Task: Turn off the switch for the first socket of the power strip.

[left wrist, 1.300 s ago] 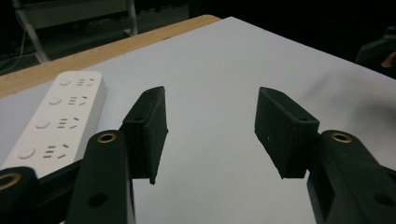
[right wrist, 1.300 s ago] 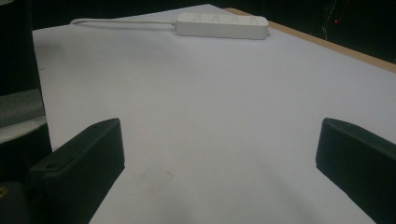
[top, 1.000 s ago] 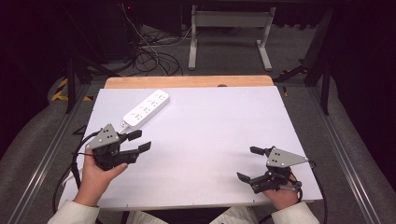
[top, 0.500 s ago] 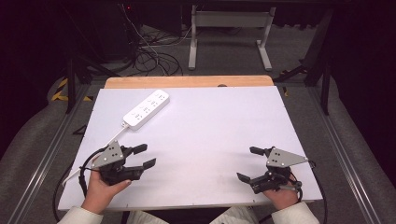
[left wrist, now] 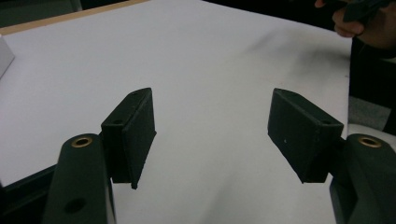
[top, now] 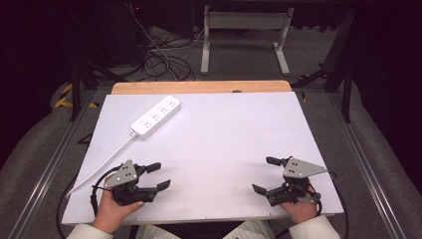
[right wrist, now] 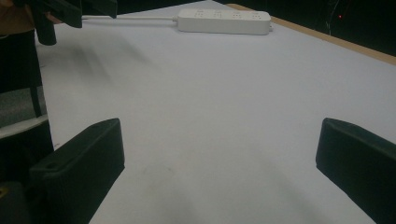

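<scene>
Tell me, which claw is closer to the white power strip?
The left claw. It sits at the table's near left, below the power strip and beside its cord. The right claw is across the table at the near right, much farther away.

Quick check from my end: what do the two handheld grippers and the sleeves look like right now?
Both the left gripper and right gripper are black, each topped by a grey three-cornered plate with dark dots. Their fingers are flat black blocks. Black cables trail from each. The sleeves are white.
</scene>
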Demonstrator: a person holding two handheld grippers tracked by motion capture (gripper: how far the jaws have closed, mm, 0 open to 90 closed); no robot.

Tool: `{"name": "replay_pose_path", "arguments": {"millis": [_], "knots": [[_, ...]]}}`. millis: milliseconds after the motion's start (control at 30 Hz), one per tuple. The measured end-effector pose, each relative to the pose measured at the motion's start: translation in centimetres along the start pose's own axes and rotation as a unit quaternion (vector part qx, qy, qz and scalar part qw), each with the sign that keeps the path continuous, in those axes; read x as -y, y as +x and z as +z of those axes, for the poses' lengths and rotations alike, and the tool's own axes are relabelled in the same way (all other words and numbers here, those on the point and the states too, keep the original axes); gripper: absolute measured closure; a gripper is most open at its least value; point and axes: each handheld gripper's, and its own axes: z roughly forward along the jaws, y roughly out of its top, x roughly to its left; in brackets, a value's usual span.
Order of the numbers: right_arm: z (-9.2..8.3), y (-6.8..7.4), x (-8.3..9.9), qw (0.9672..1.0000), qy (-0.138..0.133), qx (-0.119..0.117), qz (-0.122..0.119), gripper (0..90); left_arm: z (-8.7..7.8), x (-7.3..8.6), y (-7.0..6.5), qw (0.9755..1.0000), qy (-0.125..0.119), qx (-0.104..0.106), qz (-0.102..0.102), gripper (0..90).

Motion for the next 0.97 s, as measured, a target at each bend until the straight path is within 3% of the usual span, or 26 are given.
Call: {"name": "replay_pose_path", "arguments": {"millis": [133,300,467,567,867,967], "knots": [[0.10,0.00,0.03,1.0000,0.005,0.001,0.001,1.6,0.25,0.45,-0.48,0.9999,0.009,-0.011,0.008,31.2],[0.20,-0.06,0.11,0.9999,0.011,0.002,0.004,1.6,0.02,0.03,-0.72,0.9998,-0.009,-0.012,0.014,30.2],[0.27,-0.16,0.15,0.9999,0.016,0.002,0.004,1.6,-0.36,-0.39,-0.66,0.9994,-0.029,-0.004,-0.020,29.6],[0.31,-0.13,0.13,0.9998,0.017,0.003,0.004,1.6,-0.39,-0.40,-0.53,0.9992,-0.031,0.000,-0.026,29.5],[0.34,-0.14,0.13,0.9998,0.018,0.003,0.003,1.6,-0.60,-0.52,-0.41,0.9994,-0.031,-0.017,-0.005,28.6],[0.39,-0.14,0.10,0.9998,0.018,0.003,0.001,1.6,-0.54,-0.41,-0.44,0.9993,-0.028,-0.022,-0.009,27.7]]}}
